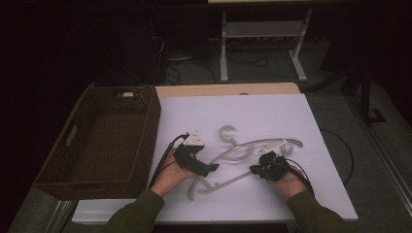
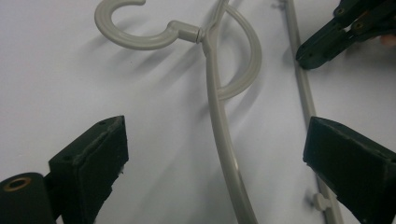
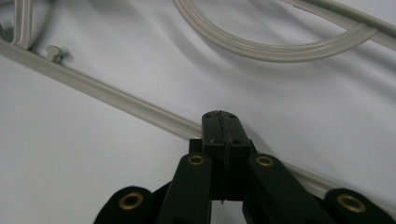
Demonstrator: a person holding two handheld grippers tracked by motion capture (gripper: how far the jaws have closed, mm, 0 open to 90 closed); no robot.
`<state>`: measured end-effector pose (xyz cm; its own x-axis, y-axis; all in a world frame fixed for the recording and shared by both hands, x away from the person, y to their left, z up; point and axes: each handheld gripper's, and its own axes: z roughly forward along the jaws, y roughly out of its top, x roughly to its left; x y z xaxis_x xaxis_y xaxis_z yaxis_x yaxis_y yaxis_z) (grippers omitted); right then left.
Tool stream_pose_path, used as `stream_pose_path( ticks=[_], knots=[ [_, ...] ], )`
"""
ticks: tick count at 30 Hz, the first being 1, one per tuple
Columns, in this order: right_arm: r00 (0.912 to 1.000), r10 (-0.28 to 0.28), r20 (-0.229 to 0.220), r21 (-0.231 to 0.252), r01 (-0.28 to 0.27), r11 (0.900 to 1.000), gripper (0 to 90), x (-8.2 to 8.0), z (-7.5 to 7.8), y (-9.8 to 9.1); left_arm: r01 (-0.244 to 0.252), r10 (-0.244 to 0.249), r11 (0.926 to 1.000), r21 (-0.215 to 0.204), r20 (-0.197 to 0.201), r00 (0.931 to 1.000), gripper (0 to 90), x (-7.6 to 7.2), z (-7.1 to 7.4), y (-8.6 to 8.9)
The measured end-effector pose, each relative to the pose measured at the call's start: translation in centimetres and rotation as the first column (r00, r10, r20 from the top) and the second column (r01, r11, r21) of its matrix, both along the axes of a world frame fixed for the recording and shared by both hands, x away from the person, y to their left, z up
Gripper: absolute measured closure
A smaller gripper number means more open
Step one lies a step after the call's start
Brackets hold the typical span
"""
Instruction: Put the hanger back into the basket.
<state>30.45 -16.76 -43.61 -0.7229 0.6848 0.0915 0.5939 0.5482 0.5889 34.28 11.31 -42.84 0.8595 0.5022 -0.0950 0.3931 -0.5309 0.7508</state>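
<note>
A grey plastic hanger [image 1: 243,150] lies flat on the white tabletop [image 1: 311,194], its hook [image 1: 226,131] pointing to the far side. My left gripper [image 1: 210,168] is at the hanger's left end. It is open, and in the left gripper view its jaws [image 2: 219,140] stand wide on either side of the hanger's curved arm [image 2: 215,112] without touching it. My right gripper [image 1: 254,169] is shut, and its closed tips [image 3: 219,116] rest over the hanger's straight lower bar [image 3: 116,100] with nothing between the pads. The right gripper [image 2: 306,57] also appears at the top right of the left gripper view.
A large brown wicker basket [image 1: 151,128] stands at the table's left, close beside my left hand, with a small pale tag [image 1: 128,94] at its far wall. Cables trail from both grippers. Beyond the table, a metal stand [image 1: 262,43] rises from the dark floor.
</note>
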Motion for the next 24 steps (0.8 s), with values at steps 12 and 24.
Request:
stream_pose_path(
  ticks=[12, 24],
  knots=[
    [1.0000, -0.002, -0.001, 0.003, 0.002, 1.0000, 89.6, 0.1, 0.0, -0.1, 0.011, -0.010, 0.9977, 0.067, -0.002, 0.9999, 23.9, 0.7, -0.9, -1.8],
    [1.0000, -0.002, -0.007, 0.010, 0.002, 0.9999, 89.6, 0.1, 0.0, -0.2, 0.044, -0.047, 0.9894, 0.138, 0.017, 0.9988, 53.3, 1.1, -1.5, -3.4]
  ],
)
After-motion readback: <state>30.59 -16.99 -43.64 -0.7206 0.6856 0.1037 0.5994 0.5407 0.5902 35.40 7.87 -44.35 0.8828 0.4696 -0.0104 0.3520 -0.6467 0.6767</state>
